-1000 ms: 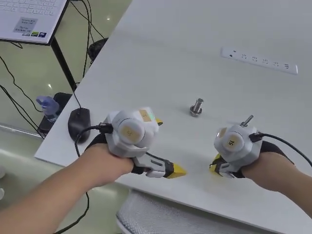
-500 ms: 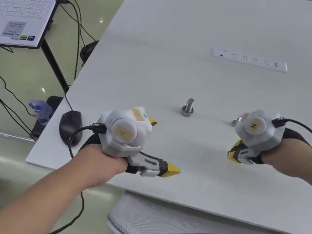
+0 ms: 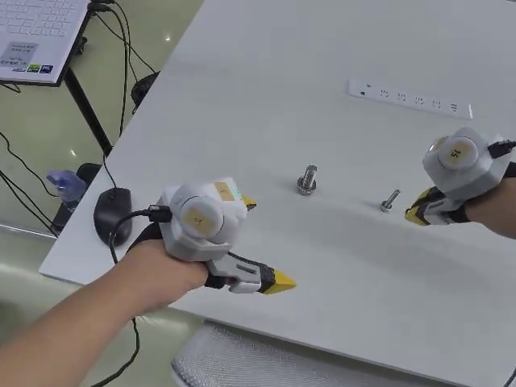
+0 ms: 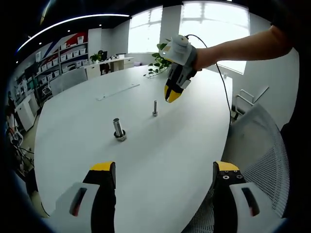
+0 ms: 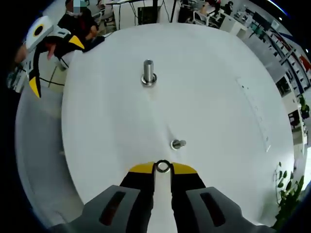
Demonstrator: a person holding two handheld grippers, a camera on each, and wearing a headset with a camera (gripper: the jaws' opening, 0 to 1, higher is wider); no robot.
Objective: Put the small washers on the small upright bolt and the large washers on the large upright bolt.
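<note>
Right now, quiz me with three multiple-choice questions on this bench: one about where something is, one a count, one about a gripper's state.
1. Which bolt stands nearer the right gripper, the one pinching a washer?
A. the large bolt
B. the small bolt
C. both equally near

2. How many bolts stand upright on the table?
A. one
B. two
C. four

3. How do the jaws of the left gripper stand?
A. spread wide, holding nothing
B. shut on a washer
C. shut on a bolt

Answers:
1. B, since the right gripper view shows the small bolt just ahead of the tips and the large bolt well beyond it.
2. B, since the head view shows one large bolt and one small bolt.
3. A, since the left gripper view shows the yellow tips far apart with bare table between them.
</note>
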